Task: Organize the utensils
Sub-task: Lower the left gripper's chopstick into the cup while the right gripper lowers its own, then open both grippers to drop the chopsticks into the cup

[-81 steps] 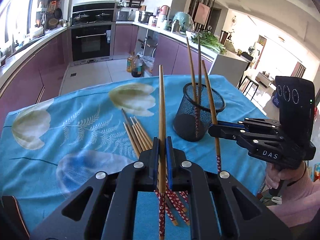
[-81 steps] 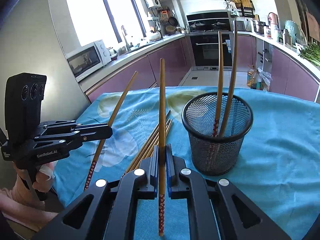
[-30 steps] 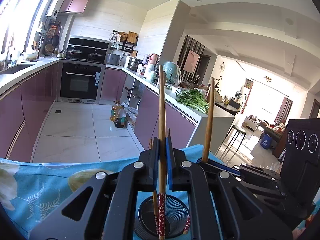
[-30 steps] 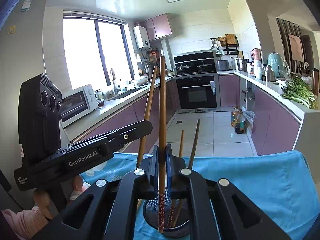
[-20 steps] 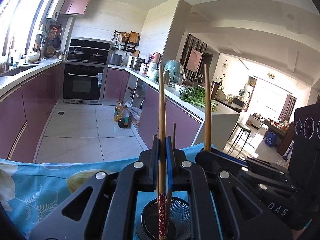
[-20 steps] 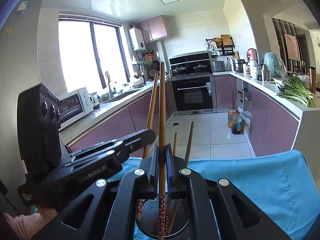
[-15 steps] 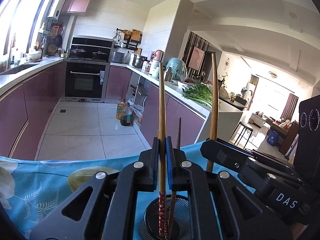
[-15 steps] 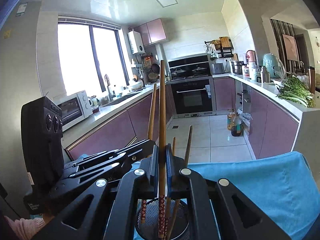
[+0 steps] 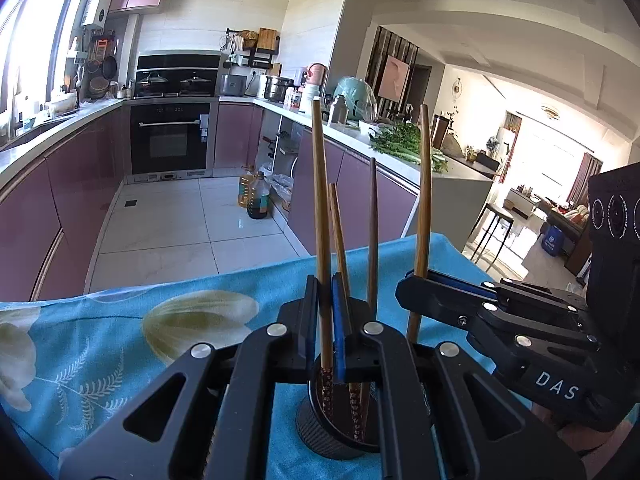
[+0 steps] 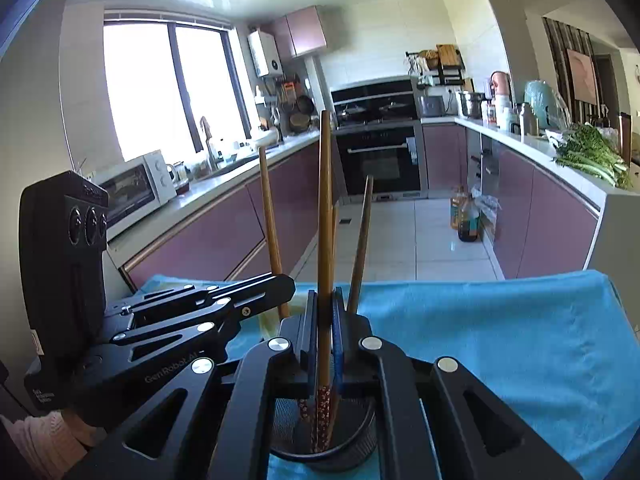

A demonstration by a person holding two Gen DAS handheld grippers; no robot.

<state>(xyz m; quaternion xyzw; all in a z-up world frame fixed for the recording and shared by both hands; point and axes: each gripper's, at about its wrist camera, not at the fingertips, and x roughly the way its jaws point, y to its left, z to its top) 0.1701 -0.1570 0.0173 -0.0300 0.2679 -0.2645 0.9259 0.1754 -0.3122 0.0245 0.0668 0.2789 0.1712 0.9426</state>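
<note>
Looking along the left gripper, we find its jaws pinching a chopstick held upright, the patterned lower end inside the black mesh holder on the blue floral tablecloth. Two more chopsticks stand in the holder. At right, the right gripper clamps a second chopstick.

From the right wrist, we note its jaws pressed on that chopstick, tip within the holder near the cloth's near edge.
</note>
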